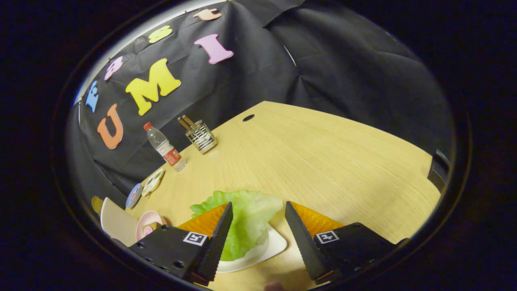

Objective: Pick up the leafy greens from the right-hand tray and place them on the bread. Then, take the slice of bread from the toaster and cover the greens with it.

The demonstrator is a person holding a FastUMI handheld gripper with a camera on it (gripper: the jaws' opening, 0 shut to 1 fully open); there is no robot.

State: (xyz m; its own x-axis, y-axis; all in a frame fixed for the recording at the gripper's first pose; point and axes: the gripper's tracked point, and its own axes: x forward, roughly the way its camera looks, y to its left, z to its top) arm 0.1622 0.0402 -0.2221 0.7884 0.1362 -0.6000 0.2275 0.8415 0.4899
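A pale green lettuce leaf lies on a small white tray on the wooden table. My gripper hovers over it with its two fingers spread wide. The leaf sits in the gap between them, closer to the left finger, whose tip overlaps the leaf's left edge. The right finger stands apart from the leaf, past the tray's right corner. Neither finger presses on the leaf. The near part of the tray is hidden under the gripper body.
A water bottle and a wire holder with sticks stand at the table's far left edge. Small round dishes, a pink bowl and a cream plate lie left of the gripper. A cable hole is farther back.
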